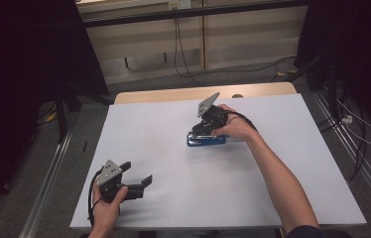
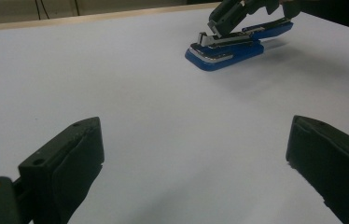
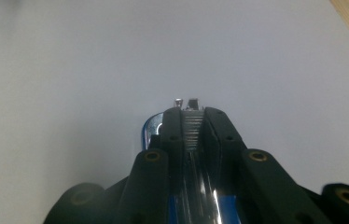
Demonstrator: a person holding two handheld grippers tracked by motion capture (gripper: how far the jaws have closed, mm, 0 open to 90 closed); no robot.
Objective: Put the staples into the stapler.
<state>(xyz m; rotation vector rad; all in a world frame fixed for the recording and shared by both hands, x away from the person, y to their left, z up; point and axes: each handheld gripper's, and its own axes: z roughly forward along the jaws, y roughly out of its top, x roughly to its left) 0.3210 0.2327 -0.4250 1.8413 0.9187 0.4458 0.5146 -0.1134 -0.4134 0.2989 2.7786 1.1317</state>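
Two grippers going here, and you're doing all the work with the right one. Your right gripper is clamping on the stapler, jaws squeezing it from both sides up near its metal front end. That blue stapler is lying flat on the table, a bit right of the middle toward the far edge. Your left gripper is sitting at the near left corner, jaws spread wide with nothing between them, pointing across the table at the stapler, well apart from it.
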